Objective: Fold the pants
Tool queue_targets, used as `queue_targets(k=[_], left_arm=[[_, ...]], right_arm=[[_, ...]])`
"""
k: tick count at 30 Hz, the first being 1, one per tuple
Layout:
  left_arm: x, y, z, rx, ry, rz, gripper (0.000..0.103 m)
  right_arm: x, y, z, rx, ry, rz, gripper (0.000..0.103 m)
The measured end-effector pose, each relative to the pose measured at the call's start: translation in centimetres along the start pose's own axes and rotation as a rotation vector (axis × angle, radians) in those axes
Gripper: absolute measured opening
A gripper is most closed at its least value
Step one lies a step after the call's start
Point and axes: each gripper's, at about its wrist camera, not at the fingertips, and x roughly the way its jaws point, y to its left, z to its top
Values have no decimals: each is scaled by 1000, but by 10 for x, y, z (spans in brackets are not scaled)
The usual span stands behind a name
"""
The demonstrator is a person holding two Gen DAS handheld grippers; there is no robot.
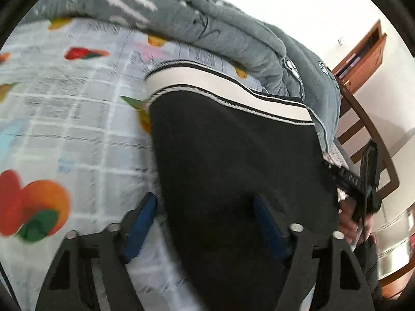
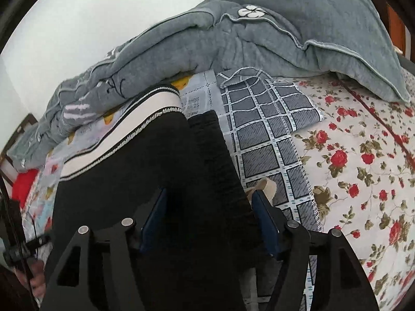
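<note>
Black pants (image 1: 233, 155) with a white, black-striped waistband (image 1: 220, 85) lie on the bed, waistband at the far end. My left gripper (image 1: 205, 207) is open, its blue pads spread wide over the pants' near left edge. In the right wrist view the pants (image 2: 145, 171) lie folded lengthwise, with a black leg cuff (image 2: 207, 134) beside the waistband (image 2: 124, 132). My right gripper (image 2: 210, 202) is open, its pads straddling the pants' right edge. The right gripper also shows at the pants' right side in the left wrist view (image 1: 363, 184).
A grey quilt (image 1: 207, 20) is heaped along the far side of the bed (image 2: 259, 39). A fruit-print grid sheet (image 1: 64, 116) lies on the left, a grey checked cloth (image 2: 267, 140) and rose-print sheet (image 2: 363, 168) on the right. A wooden bed frame (image 1: 371, 134) and shelf (image 1: 363, 54) stand at right.
</note>
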Motion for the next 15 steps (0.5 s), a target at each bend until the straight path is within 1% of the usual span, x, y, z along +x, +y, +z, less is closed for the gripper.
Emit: queue_targets(k=[1, 2, 3, 5, 7, 8, 9, 10, 12, 15], left_arm=[[6, 1, 4, -33, 19, -5, 51], [7, 3, 5, -59, 15, 0, 41], [6, 4, 8, -72, 0, -14, 26], [-4, 5, 12, -50, -24, -34, 15], [-18, 14, 16, -55, -34, -77, 14], [-26, 19, 18, -53, -43, -78, 14], [-36, 26, 20, -46, -57, -64, 14], [-47, 34, 21, -38, -70, -40, 14], [-69, 54, 25, -37, -89, 3, 14], [-100, 88, 33, -65, -116, 59, 14]], right_arm=[[-1, 1, -1, 6, 7, -4, 62], [-3, 5, 0, 5, 19, -14, 57], [-4, 8, 1, 1, 21, -15, 51], [-14, 19, 1, -8, 16, -42, 47], [-21, 27, 0, 1, 20, -35, 40], [-28, 32, 0, 26, 19, 4, 34], [-34, 41, -2, 26, 17, 57, 30], [-36, 51, -5, 11, 20, 92, 29], [-32, 73, -13, -15, 28, 125, 28], [-15, 123, -30, -92, 39, 187, 28]])
